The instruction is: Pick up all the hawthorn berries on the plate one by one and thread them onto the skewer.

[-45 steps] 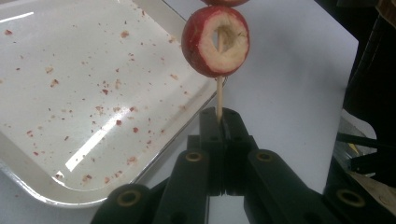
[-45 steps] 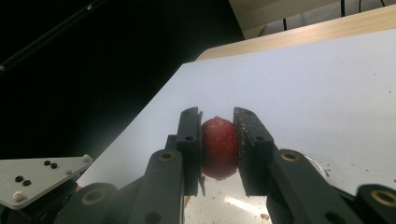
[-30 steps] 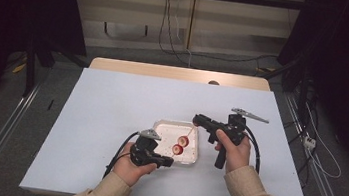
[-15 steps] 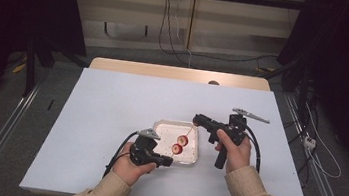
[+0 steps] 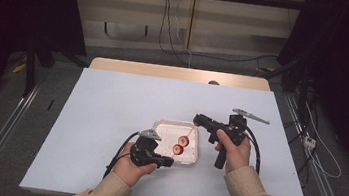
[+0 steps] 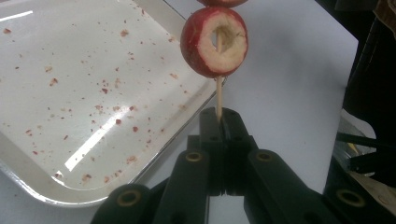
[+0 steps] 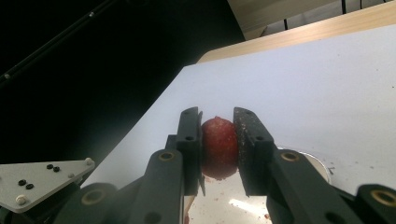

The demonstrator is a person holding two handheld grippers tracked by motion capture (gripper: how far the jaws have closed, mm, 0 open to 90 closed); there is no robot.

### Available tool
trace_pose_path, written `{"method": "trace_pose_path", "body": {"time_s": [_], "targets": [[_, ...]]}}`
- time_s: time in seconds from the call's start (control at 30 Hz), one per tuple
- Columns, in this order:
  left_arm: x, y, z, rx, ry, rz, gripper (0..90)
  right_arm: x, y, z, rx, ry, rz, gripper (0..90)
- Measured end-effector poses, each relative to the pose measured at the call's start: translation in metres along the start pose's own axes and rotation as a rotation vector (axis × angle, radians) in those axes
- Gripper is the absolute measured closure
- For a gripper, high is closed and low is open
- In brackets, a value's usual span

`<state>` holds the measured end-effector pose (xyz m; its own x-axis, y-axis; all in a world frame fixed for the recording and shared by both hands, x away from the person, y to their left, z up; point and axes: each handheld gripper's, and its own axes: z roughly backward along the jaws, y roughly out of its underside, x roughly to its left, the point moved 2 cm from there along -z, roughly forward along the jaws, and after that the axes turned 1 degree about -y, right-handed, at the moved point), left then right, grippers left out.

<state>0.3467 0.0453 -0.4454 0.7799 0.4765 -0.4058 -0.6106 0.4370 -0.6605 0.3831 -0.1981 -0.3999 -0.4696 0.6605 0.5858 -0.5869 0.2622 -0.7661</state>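
A white tray speckled with red crumbs lies at the middle front of the table. My left gripper is shut on the lower end of a thin wooden skewer. A cored red fruit slice is threaded on it, with a second slice above the first. The skewer leans over the tray's near right corner. My right gripper hovers by the tray's far right corner, shut on another red fruit piece.
The white table cover reaches a wooden strip at the back. Cables lie on the floor beyond, and metal rails run along both sides. The left gripper's grey plate lies close under the right one.
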Motion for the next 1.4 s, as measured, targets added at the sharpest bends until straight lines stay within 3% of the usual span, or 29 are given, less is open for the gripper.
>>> {"method": "trace_pose_path", "body": {"time_s": [0.63,1.4], "targets": [[0.0003,-0.0001,0.0007,-0.002,-0.004,0.001,89.3,-0.0016,0.0015,-0.0008,0.003,0.018,0.013,73.3],[0.0014,0.0012,-0.0014,0.002,0.002,0.009,89.3,0.0001,0.0033,-0.0020,-0.001,-0.004,-0.009,73.3]]}}
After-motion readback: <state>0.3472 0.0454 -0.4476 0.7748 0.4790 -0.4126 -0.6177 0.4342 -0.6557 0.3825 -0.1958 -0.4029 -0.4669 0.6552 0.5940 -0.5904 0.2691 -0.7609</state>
